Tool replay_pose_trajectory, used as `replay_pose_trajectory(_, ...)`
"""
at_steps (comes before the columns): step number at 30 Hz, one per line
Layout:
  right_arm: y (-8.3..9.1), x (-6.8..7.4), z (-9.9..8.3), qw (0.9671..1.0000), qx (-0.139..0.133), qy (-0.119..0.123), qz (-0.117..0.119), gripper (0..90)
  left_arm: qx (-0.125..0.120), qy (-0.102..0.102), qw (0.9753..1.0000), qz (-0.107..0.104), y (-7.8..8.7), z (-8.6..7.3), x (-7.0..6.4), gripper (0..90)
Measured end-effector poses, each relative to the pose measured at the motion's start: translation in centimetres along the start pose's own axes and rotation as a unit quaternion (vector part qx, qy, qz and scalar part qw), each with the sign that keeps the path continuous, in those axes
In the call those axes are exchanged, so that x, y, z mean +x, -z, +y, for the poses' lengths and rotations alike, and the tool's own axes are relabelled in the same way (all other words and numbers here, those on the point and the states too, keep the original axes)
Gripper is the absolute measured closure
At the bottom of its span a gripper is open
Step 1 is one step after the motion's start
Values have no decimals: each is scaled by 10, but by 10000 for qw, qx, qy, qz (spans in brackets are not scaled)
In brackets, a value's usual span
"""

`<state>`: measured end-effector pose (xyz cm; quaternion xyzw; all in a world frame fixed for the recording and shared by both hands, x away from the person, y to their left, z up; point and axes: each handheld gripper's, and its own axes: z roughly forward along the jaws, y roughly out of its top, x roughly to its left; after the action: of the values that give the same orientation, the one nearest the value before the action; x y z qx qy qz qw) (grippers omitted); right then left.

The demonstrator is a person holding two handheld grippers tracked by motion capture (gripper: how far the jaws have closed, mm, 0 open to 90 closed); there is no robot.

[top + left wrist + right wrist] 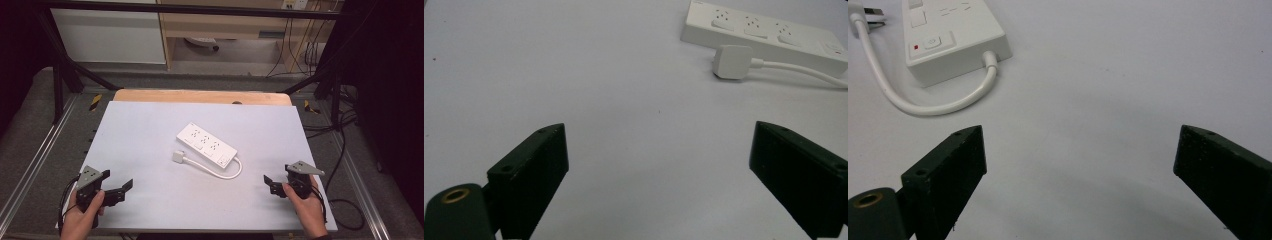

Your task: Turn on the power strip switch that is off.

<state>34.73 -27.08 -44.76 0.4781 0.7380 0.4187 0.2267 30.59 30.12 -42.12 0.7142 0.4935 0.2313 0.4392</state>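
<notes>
Seen from above: pale grey surface (150, 200) on a wooden top, framed by dark metal rails.

Near the front left corner of the surface, left gripper (124, 189), held in a hand (80, 220) coming in from the front edge, black fingers (127, 184) spread apart with nothing between them, pointing right, toward the middle. Grey three-cornered plate on top.

At the middle of the surface, white power strip (206, 145) lying flat, long side running diagonally from back left to front right, three rows of sockets facing up. Short white cable (220, 172) leaving its front right end, looping forward and back left along the strip to a white plug (179, 157) lying just beside the strip's front long side. Strip well apart from both grippers.

Near the front right corner, right gripper (270, 185) in the other hand (307, 207), fingers (268, 178) likewise apart and holding nothing, pointing left toward the strip.

Left gripper view: two black fingers (531, 175) wide apart over bare surface, plug (732, 61) and strip (769, 32) at upper right.

Right gripper view: black fingers (945, 170) wide apart, strip's switch end (948, 37) with a small red light and the curved cable (933, 107) at upper left.
</notes>
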Motion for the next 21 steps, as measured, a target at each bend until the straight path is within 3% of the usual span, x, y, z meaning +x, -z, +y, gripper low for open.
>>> replay_pose_trajectory(4,-2,2,0,9999,69,108,6,71,-21,-31,10000,-44,-1,1,-1,86)
replay_pose_trajectory(21,-1,-4,-1,9996,284,-48,-21,65,50,-104,9999,-112,-3,0,-3,84)
